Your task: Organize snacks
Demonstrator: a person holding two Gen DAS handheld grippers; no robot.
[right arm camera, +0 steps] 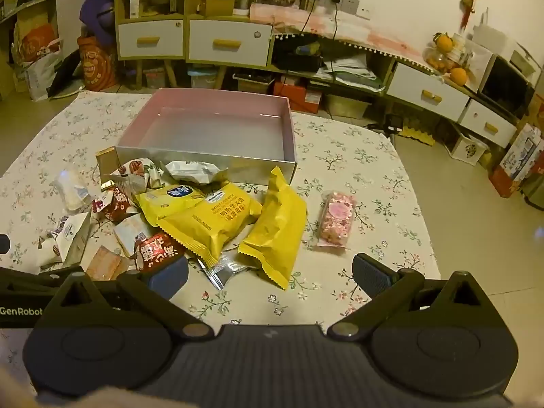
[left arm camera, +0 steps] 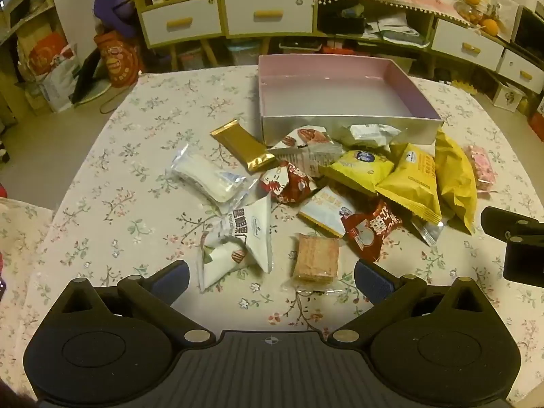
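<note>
An empty silver box with a pink inside (left arm camera: 343,102) (right arm camera: 217,129) stands at the far middle of the table. Several snack packets lie in front of it: a gold bar (left arm camera: 243,146), a clear white packet (left arm camera: 209,178), yellow bags (left arm camera: 413,183) (right arm camera: 275,231), red packets (left arm camera: 370,229), a wafer pack (left arm camera: 316,260), a white triangular pack (left arm camera: 238,248) and a pink nut bar (right arm camera: 336,219). My left gripper (left arm camera: 272,275) is open above the wafer pack. My right gripper (right arm camera: 270,272) is open over the yellow bags and holds nothing.
The table has a floral cloth (left arm camera: 136,119). The right gripper's body (left arm camera: 516,238) shows at the right edge of the left wrist view. Cabinets with white drawers (right arm camera: 227,42) and a shelf with oranges (right arm camera: 448,57) stand behind the table.
</note>
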